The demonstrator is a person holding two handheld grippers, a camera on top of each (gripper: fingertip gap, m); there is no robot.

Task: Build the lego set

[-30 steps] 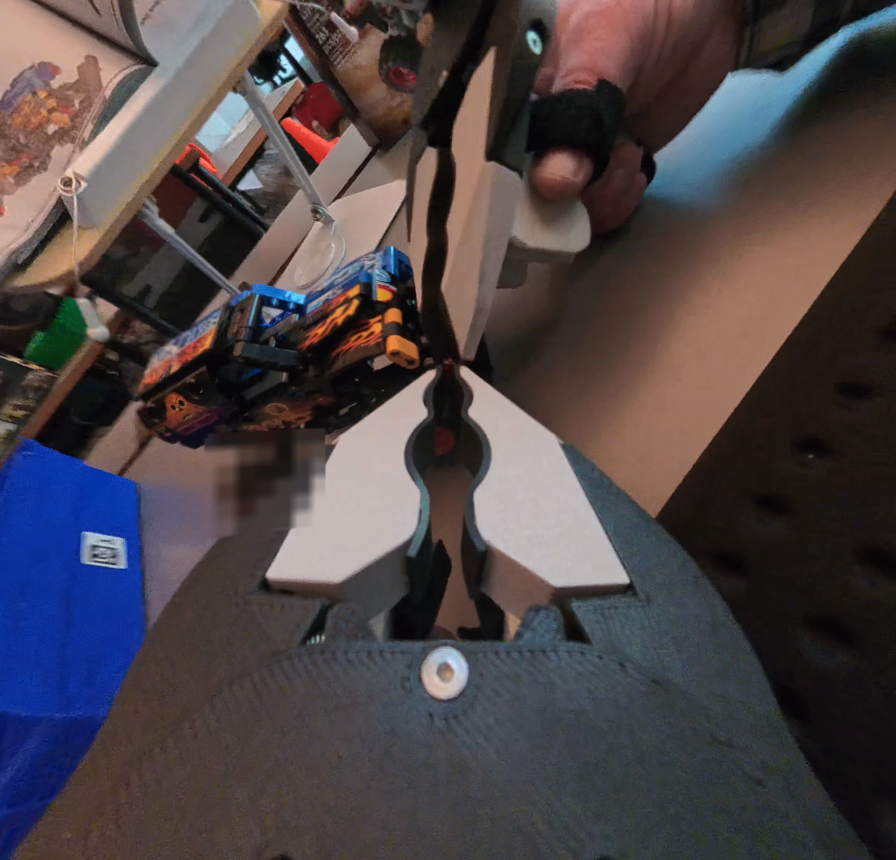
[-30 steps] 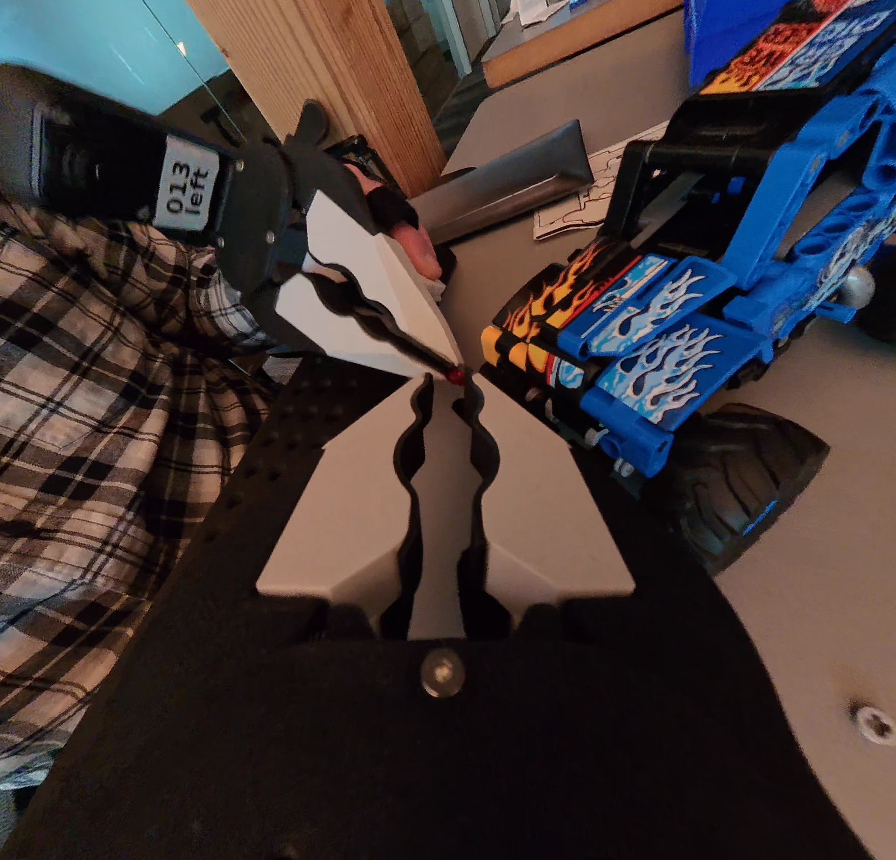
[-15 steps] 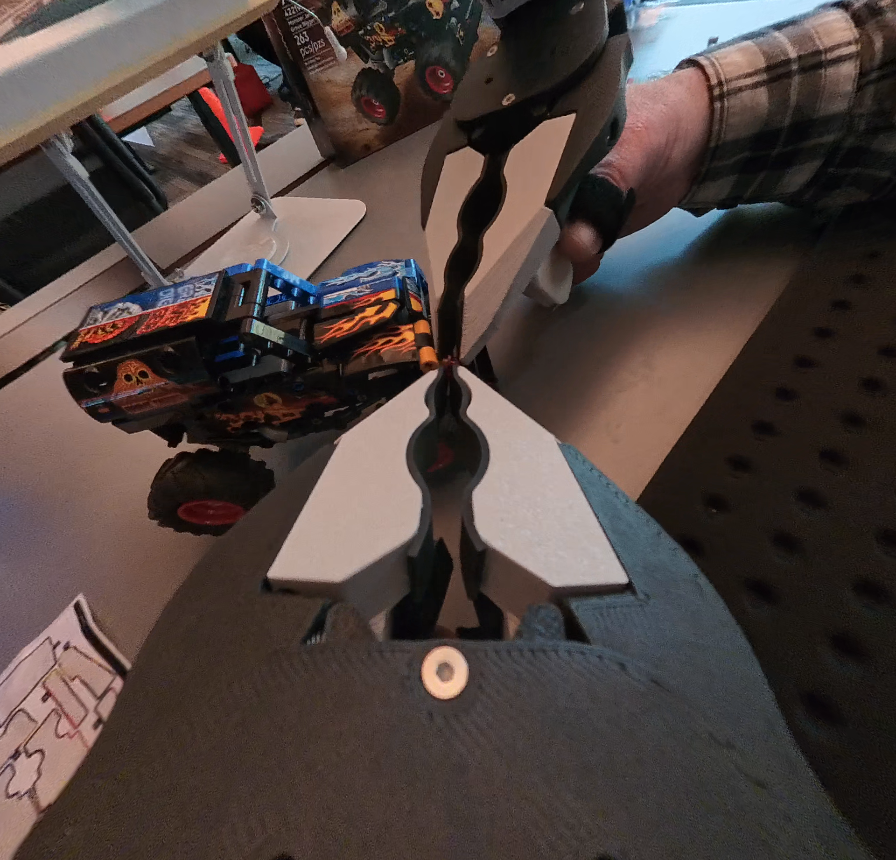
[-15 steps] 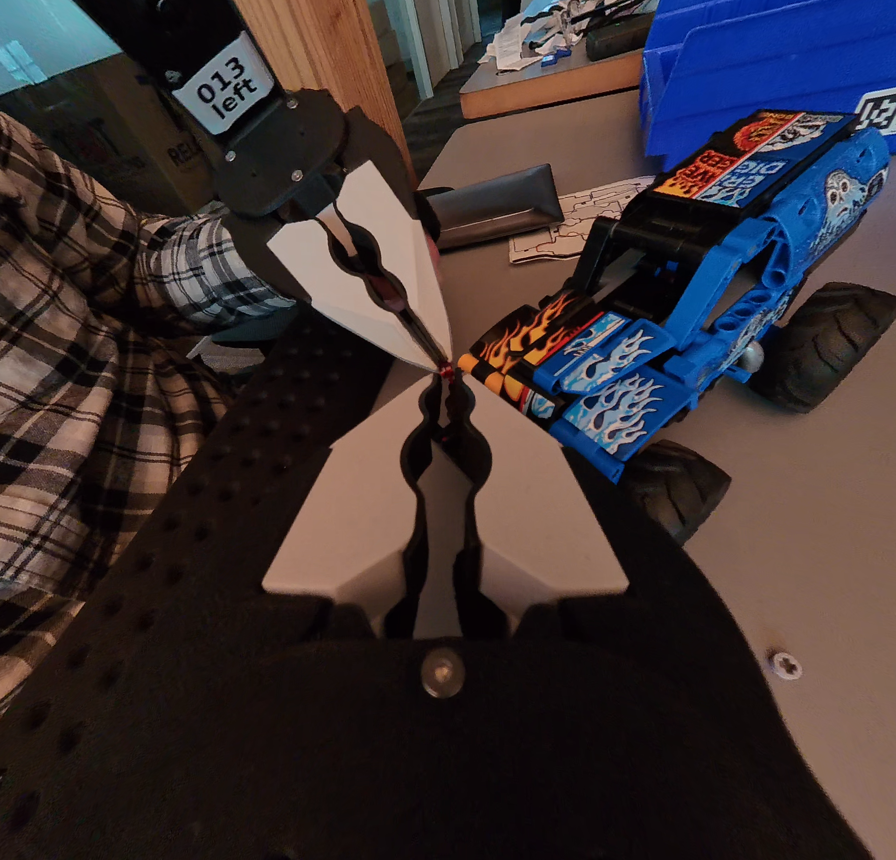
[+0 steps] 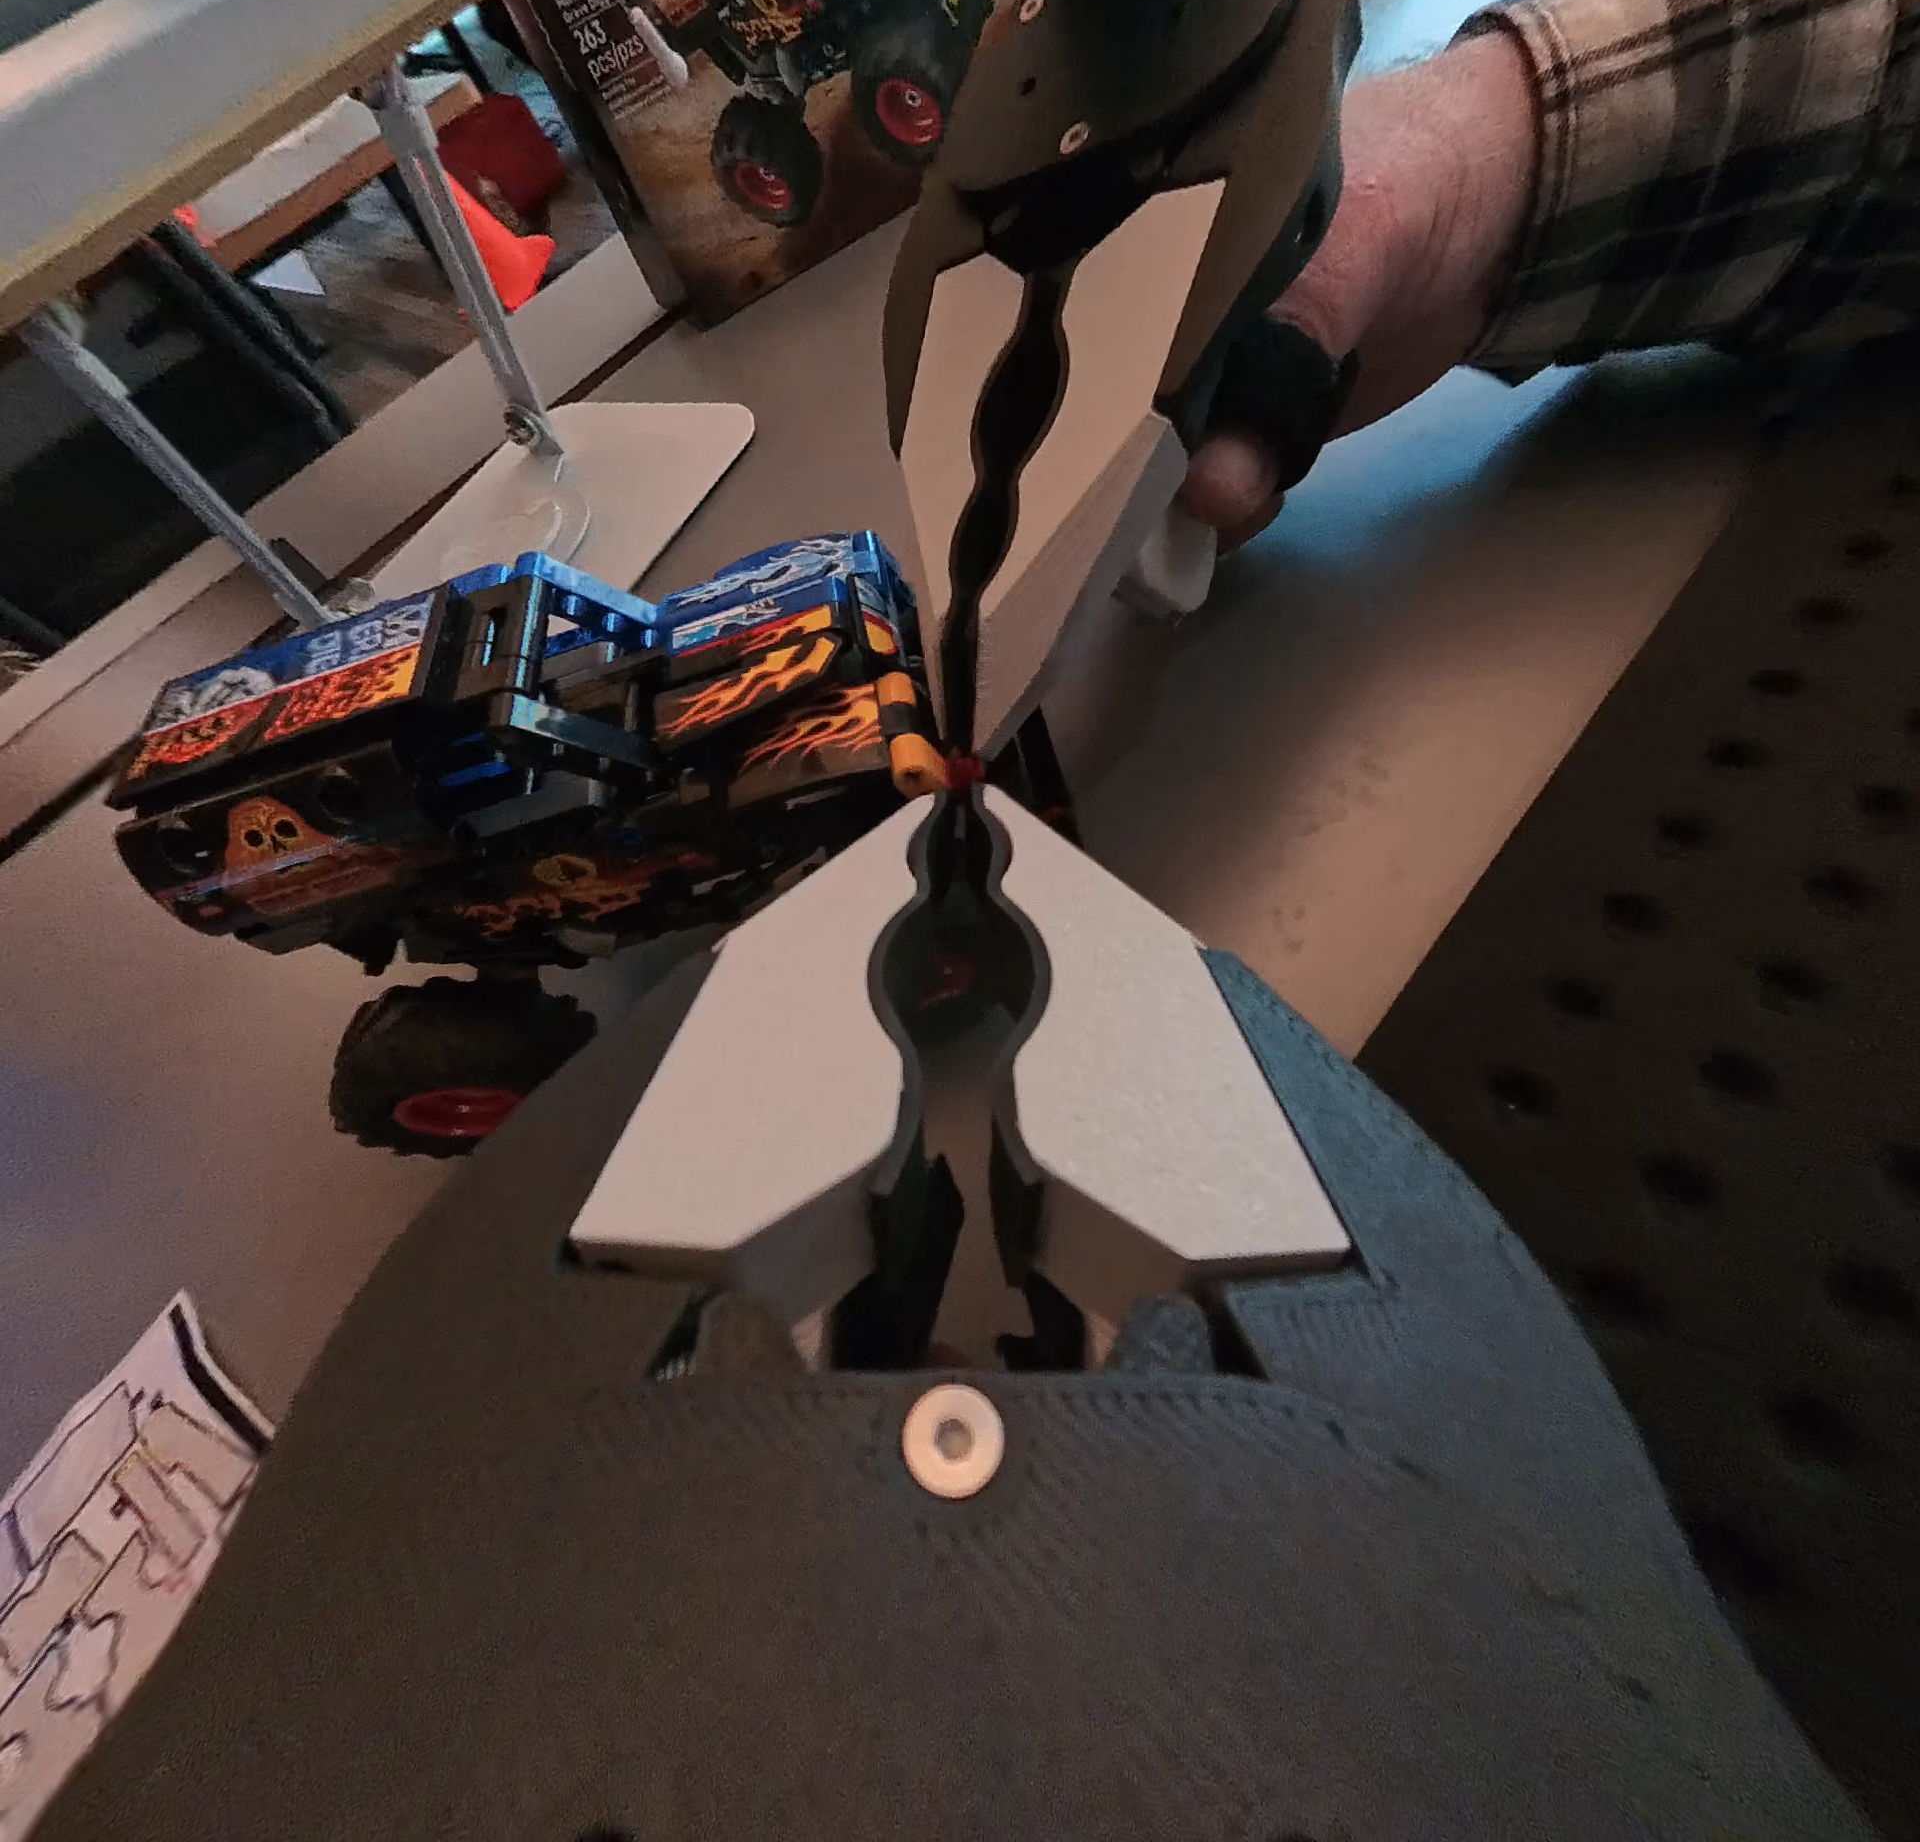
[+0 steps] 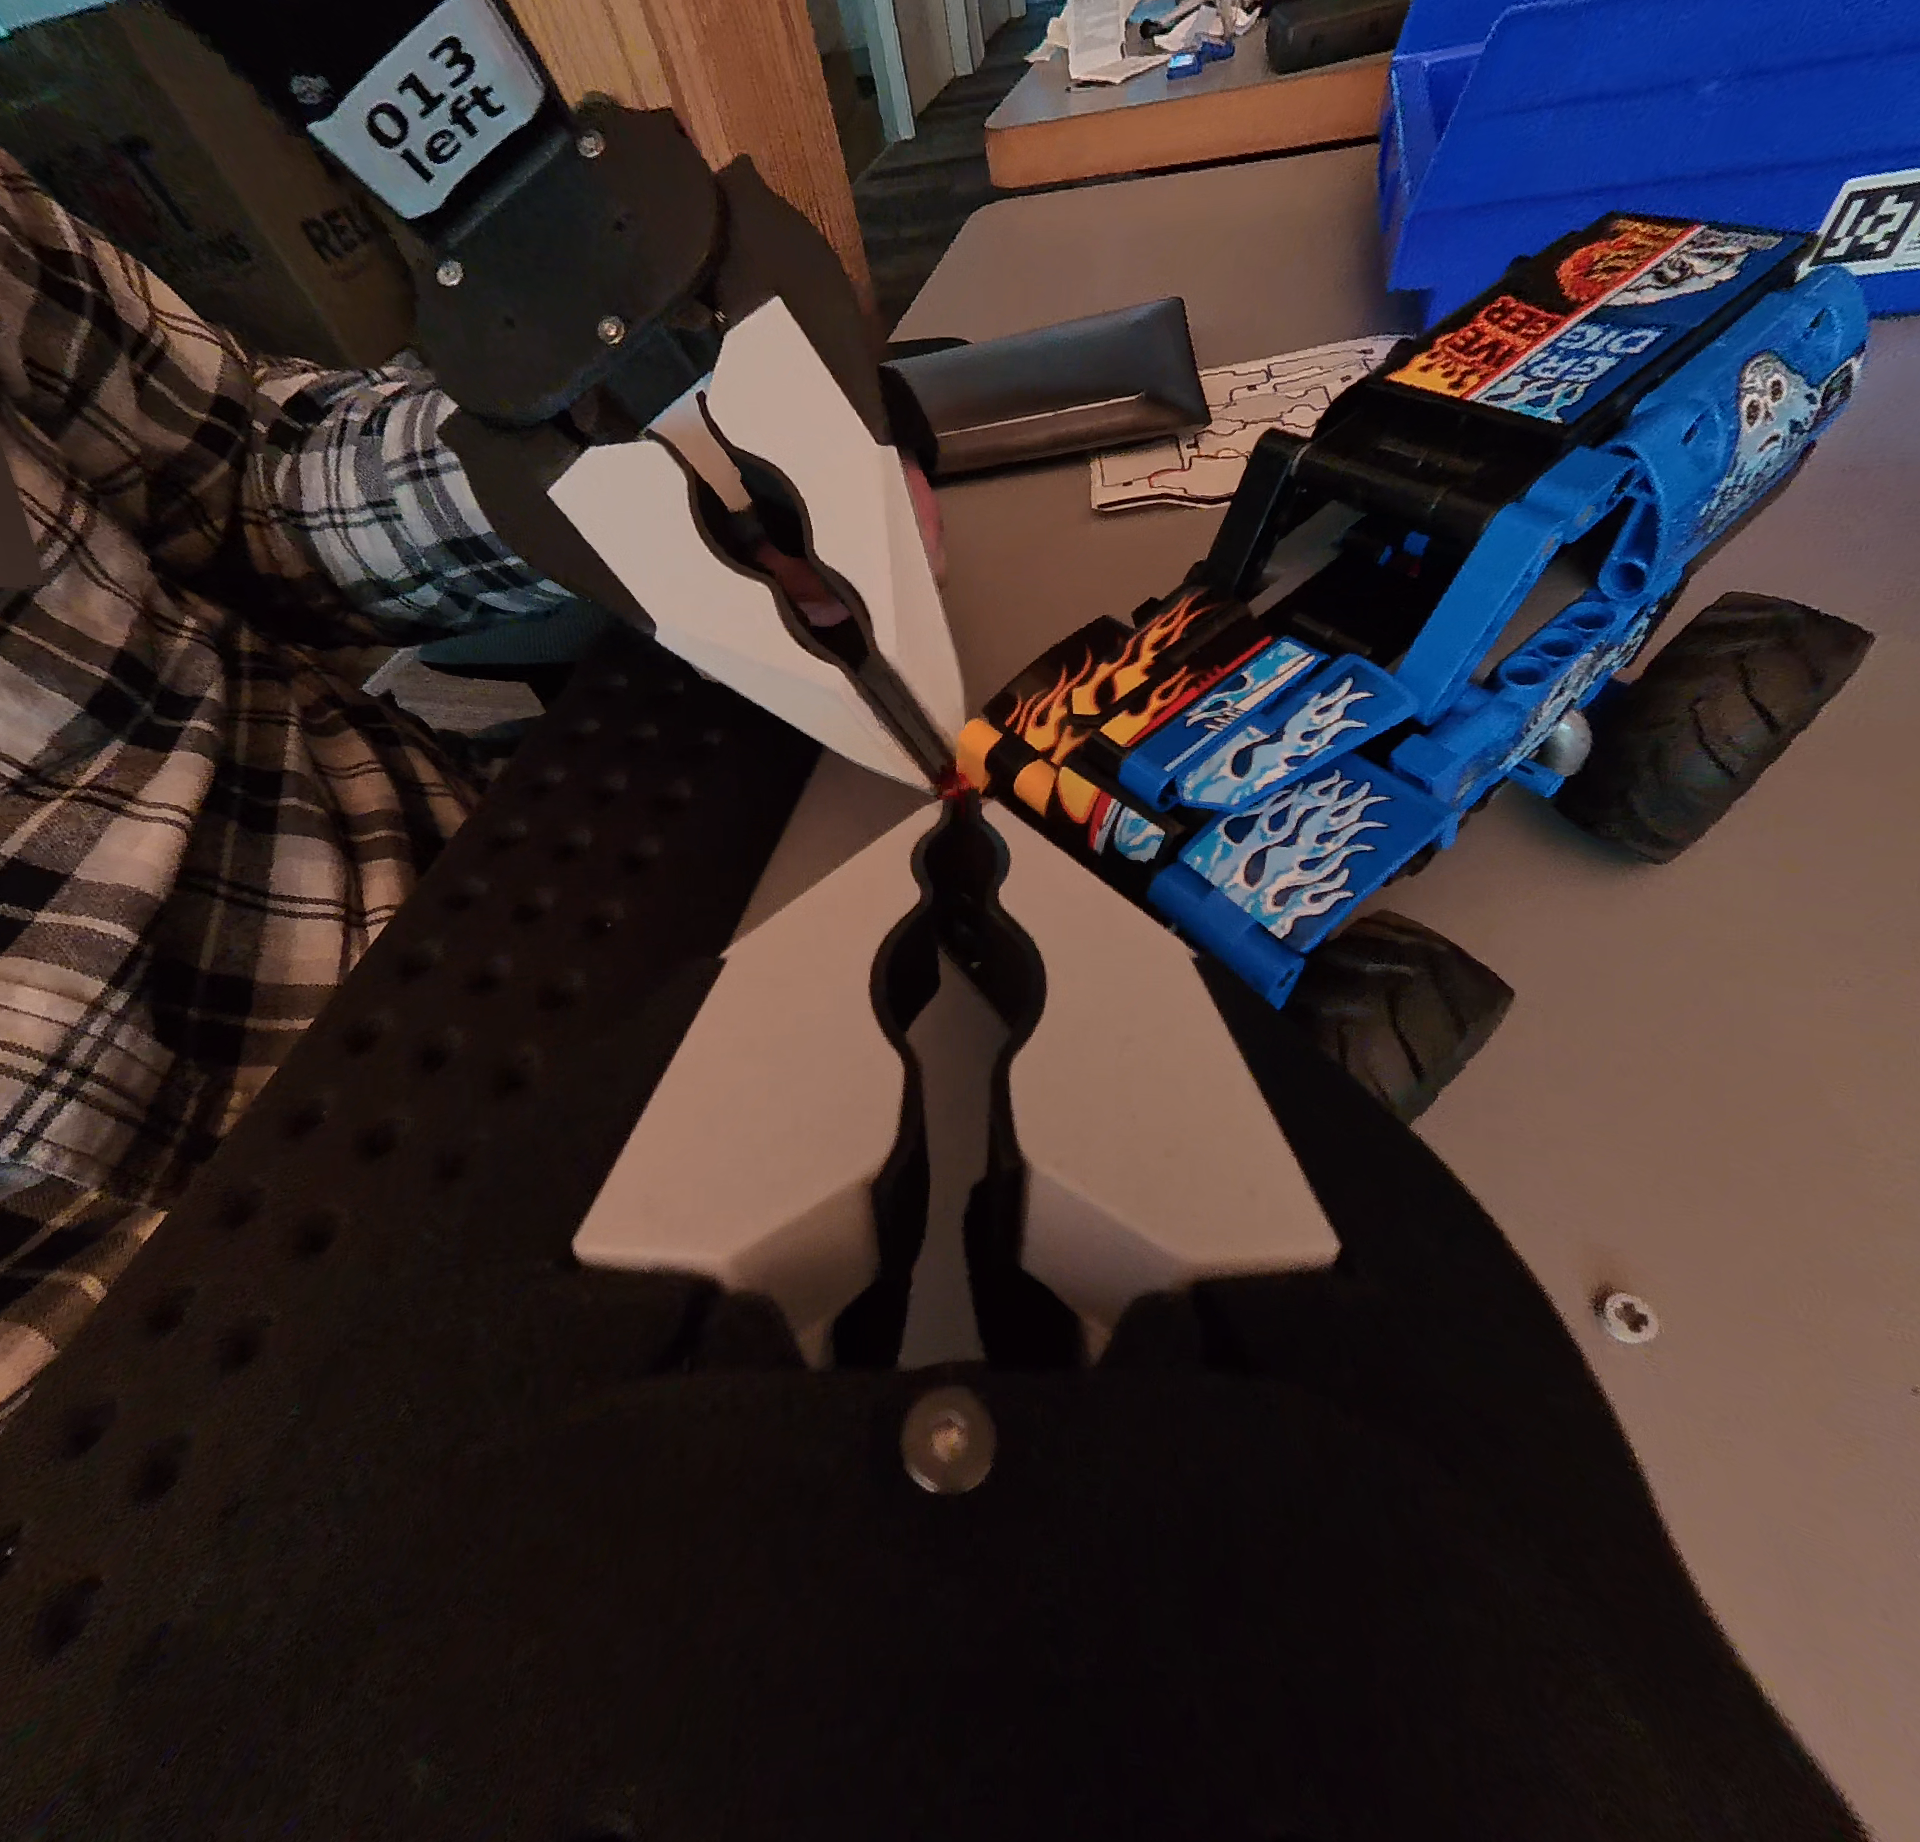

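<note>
Together, two grippers' closed fingers (image 5: 1122,1044) pinch one red piece (image 5: 961,769) beside one truck (image 5: 520,753).

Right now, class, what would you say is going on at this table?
A person holds a gripper in each hand. The left gripper and right gripper meet tip to tip, both shut on a tiny red piece right at the front corner of a toy monster truck standing on the grey table. The piece sits beside the truck's orange front parts; whether it is attached cannot be told.

Dim, warm light; wide-angle edge distortion.
</note>
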